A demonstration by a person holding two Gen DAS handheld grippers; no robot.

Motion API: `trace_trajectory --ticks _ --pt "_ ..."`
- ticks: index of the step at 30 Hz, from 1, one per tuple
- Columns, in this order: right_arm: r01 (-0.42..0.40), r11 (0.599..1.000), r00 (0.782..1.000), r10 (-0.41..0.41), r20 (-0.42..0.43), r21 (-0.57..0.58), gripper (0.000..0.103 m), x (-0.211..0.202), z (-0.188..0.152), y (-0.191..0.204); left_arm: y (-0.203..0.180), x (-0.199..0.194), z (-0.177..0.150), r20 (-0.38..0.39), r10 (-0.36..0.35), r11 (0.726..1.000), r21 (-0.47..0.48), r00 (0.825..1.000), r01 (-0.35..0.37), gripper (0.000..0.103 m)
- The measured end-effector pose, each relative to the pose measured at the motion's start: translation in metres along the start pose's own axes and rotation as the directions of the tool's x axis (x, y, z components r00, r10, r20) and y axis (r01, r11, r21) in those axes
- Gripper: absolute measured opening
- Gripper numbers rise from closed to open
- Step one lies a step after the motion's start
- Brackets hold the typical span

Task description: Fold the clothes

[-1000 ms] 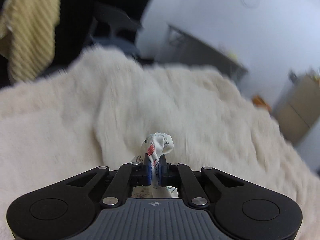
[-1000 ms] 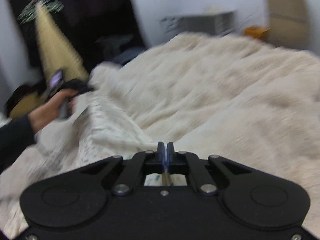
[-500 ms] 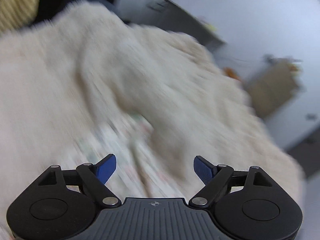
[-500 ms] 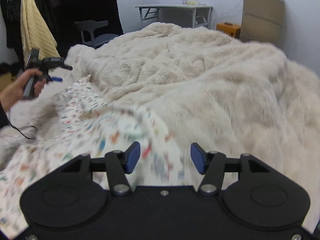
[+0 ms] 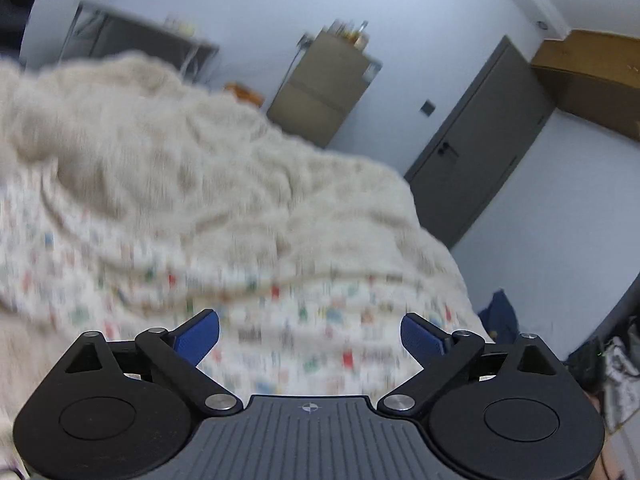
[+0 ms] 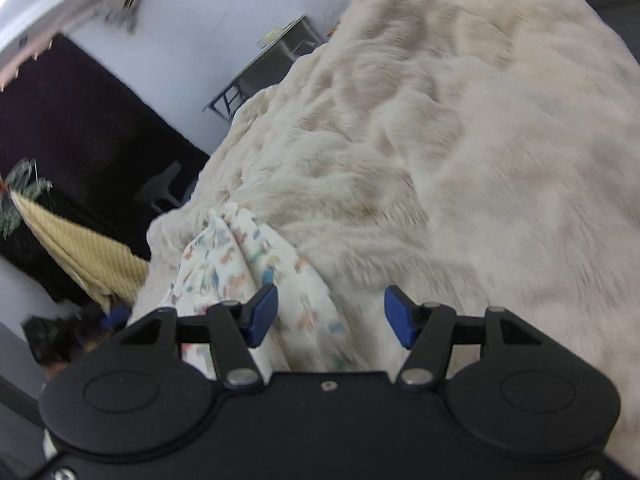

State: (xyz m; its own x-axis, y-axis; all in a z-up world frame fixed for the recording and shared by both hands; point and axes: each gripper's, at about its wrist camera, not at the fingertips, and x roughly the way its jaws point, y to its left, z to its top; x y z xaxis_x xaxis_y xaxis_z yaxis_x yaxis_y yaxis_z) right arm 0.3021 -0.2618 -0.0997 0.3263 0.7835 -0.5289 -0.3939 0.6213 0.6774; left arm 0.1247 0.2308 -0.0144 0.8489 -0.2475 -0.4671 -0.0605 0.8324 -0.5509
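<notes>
Your left gripper (image 5: pixel 310 332) is opening wide and your right gripper (image 6: pixel 331 316) stands half open, both empty (nothing pinched), leaving the printed garment (image 5: pixel 280 320) spread on the furry blanket (image 6: pixel 440 160), probably ready for another fold.

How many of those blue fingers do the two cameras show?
4. Two on the left gripper, its jaws opening above the patterned cloth, and two on the right gripper, apart over the cloth's edge on the fluffy blanket.

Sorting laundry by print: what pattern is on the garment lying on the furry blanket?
White with small multicoloured printed figures. The garment shows sharpest in the right wrist view.
</notes>
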Motion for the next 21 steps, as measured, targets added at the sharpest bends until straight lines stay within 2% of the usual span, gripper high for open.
trace_trajectory --ticks 1,2,3,4,5,6,8,10,11,12,13,14,16,17,18,19,20,21 --pt "-0.017 1.000 1.000 0.017 -0.003 0.012 0.053 0.002 -0.009 -0.003 0.002 0.002 -0.006 -0.019 -0.006 1.000 -0.006 1.000 0.006 0.095" --pt "-0.034 0.999 0.999 0.034 -0.006 0.023 0.033 0.005 -0.018 -0.006 0.006 0.005 -0.015 -0.044 -0.017 1.000 -0.022 0.999 0.016 0.094" --pt "-0.020 0.999 0.999 0.019 0.031 0.034 0.017 0.001 -0.020 -0.006 0.011 0.011 -0.027 -0.076 -0.046 0.998 -0.056 0.996 0.042 0.092" --pt "-0.005 0.999 0.998 0.002 0.067 0.045 0.008 -0.003 -0.022 -0.007 0.019 0.018 -0.038 -0.106 -0.080 0.993 -0.091 0.991 0.071 0.082" --pt "0.008 0.998 0.994 -0.014 0.104 0.056 0.000 -0.007 -0.024 -0.008 0.020 0.023 -0.047 -0.125 -0.088 0.991 -0.107 0.988 0.075 0.078" --pt "0.021 0.997 0.990 -0.031 0.140 0.068 0.000 -0.011 -0.025 -0.009 0.019 0.025 -0.055 -0.126 -0.076 0.992 -0.106 0.989 0.063 0.078" --pt "0.069 0.991 0.961 -0.097 0.260 0.116 0.000 -0.034 -0.021 -0.011 0.014 0.024 -0.063 -0.126 -0.055 0.996 -0.078 0.990 0.045 0.078" --pt "0.095 0.988 0.949 -0.127 0.290 0.121 0.000 -0.041 -0.021 -0.009 0.013 0.025 -0.061 -0.130 -0.056 0.996 -0.074 0.990 0.047 0.079" --pt "0.119 0.985 0.937 -0.152 0.314 0.123 0.000 -0.049 -0.021 -0.006 0.023 0.021 -0.054 -0.115 -0.082 0.991 -0.117 0.990 0.069 0.079" --pt "0.123 0.984 0.939 -0.157 0.306 0.127 0.002 -0.052 -0.022 -0.003 0.034 0.015 -0.046 -0.086 -0.099 0.984 -0.160 0.991 0.084 0.079" --pt "0.128 0.983 0.941 -0.162 0.298 0.131 0.010 -0.055 -0.024 0.000 0.042 0.010 -0.042 -0.059 -0.096 0.979 -0.184 0.994 0.084 0.079" --pt "0.132 0.982 0.940 -0.166 0.298 0.132 0.024 -0.056 -0.025 0.001 0.063 -0.004 -0.030 0.009 -0.043 0.974 -0.222 0.999 0.044 0.080" --pt "0.159 0.977 0.937 -0.193 0.290 0.139 0.047 -0.063 -0.030 0.005 0.097 -0.023 -0.015 0.102 0.049 0.958 -0.285 0.994 -0.018 0.084" --pt "0.161 0.977 0.937 -0.197 0.290 0.141 0.048 -0.067 -0.036 0.005 0.118 -0.033 -0.009 0.141 0.115 0.939 -0.339 0.983 -0.061 0.086" --pt "0.164 0.976 0.936 -0.200 0.290 0.143 0.048 -0.071 -0.041 0.004 0.145 -0.044 -0.001 0.181 0.197 0.907 -0.407 0.964 -0.109 0.086" --pt "0.168 0.974 0.937 -0.206 0.281 0.153 0.049 -0.074 -0.046 0.004 0.171 -0.055 0.006 0.213 0.280 0.867 -0.474 0.936 -0.151 0.086" --pt "0.172 0.971 0.939 -0.212 0.271 0.163 0.050 -0.077 -0.051 0.005 0.201 -0.063 0.013 0.221 0.372 0.810 -0.551 0.902 -0.199 0.086" --pt "0.170 0.972 0.943 -0.209 0.260 0.162 0.050 -0.081 -0.059 0.006 0.236 -0.066 0.019 0.197 0.435 0.742 -0.631 0.878 -0.227 0.087"
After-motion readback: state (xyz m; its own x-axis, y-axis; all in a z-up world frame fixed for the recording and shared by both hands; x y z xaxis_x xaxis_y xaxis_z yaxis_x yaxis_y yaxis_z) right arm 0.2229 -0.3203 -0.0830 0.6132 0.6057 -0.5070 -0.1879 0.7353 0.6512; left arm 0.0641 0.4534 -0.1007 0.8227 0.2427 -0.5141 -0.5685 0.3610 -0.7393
